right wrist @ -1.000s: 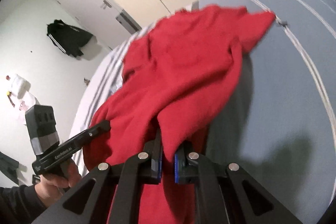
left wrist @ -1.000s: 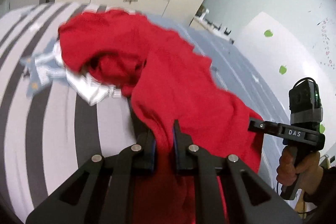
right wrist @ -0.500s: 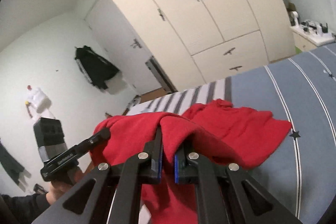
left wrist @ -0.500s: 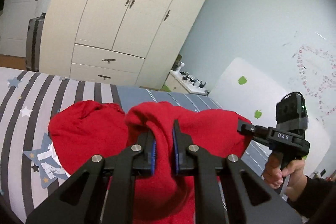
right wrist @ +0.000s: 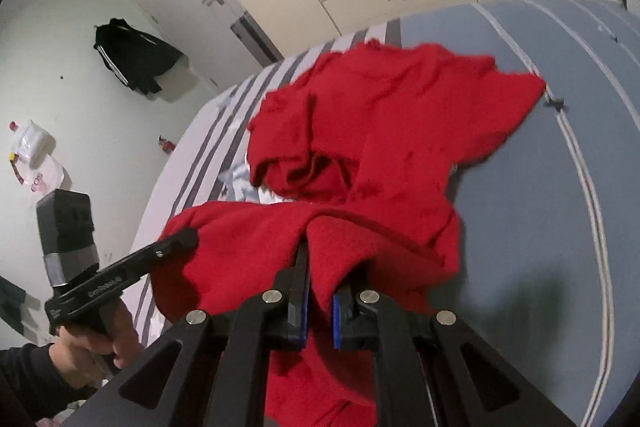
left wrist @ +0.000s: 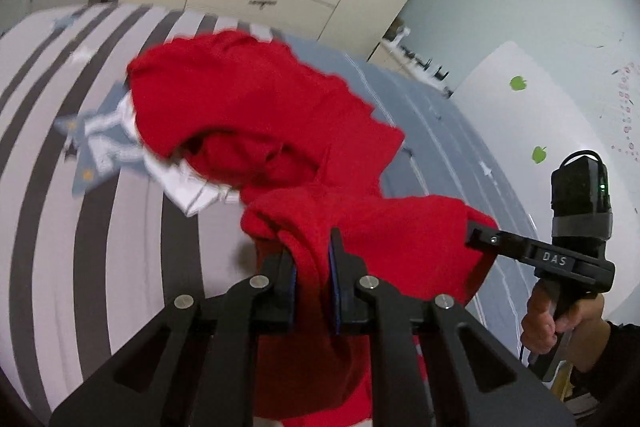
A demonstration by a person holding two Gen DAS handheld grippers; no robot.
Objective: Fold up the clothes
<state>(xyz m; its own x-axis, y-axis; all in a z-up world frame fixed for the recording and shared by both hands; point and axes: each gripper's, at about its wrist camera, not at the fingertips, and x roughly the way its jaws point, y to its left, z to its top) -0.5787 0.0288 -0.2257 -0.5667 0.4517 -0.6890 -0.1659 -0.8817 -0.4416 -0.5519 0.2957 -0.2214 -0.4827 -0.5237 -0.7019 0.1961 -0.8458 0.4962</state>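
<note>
Two handheld grippers pinched one red garment (left wrist: 280,115) over a bed (left wrist: 80,247) covered in grey, white and blue stripes. The left gripper (left wrist: 311,263) had its jaws nearly closed on a bunched fold of red cloth, and the right gripper (right wrist: 320,279) was clamped the same way on a second fold of the same edge, a little way along it. Between the two grips the edge hung raised off the bed, while the rest of the garment trailed away from the grippers and lay crumpled on the covers, partly over a pale cloth (left wrist: 192,187). The far end looked rumpled and doubled on itself. To do this step well, the hands would probably need to move apart to draw the held edge taut, keep level with each other, then lower the garment flat so the far end spread out before any fold. Letting go early would likely leave creases.
</note>
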